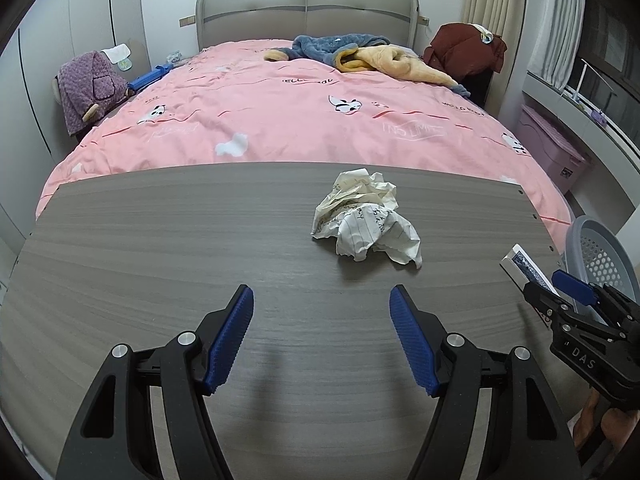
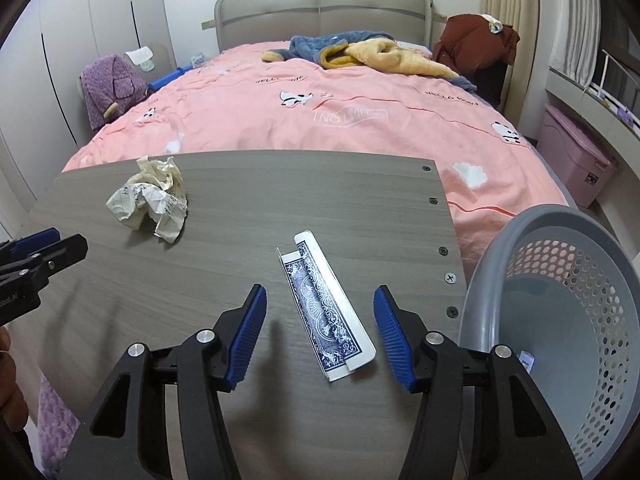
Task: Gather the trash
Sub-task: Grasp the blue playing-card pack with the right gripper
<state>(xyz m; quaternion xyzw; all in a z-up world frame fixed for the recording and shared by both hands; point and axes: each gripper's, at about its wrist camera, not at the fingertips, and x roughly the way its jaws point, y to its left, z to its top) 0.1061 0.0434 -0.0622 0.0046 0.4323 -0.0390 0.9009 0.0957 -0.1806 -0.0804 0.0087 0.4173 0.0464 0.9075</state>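
Observation:
A crumpled ball of lined paper (image 1: pixel 366 216) lies on the grey wooden tabletop (image 1: pixel 160 240), ahead and slightly right of my left gripper (image 1: pixel 321 296), which is open and holds nothing. In the right wrist view the same paper (image 2: pixel 152 200) sits at the far left of the tabletop (image 2: pixel 280 192). A flattened blue-patterned card box (image 2: pixel 324 312) lies between the fingers of my right gripper (image 2: pixel 320 294); the pads stand apart from it on both sides. The left wrist view shows that box (image 1: pixel 524 264) at the table's right edge with the right gripper (image 1: pixel 554 290) over it.
A grey perforated basket (image 2: pixel 500 264) stands just off the table's right edge. Behind the table is a bed with a pink duvet (image 2: pixel 320 120) and piled clothes (image 2: pixel 360 54). A pink storage box (image 2: pixel 576 160) is at the right, a purple garment (image 2: pixel 110 88) at the left.

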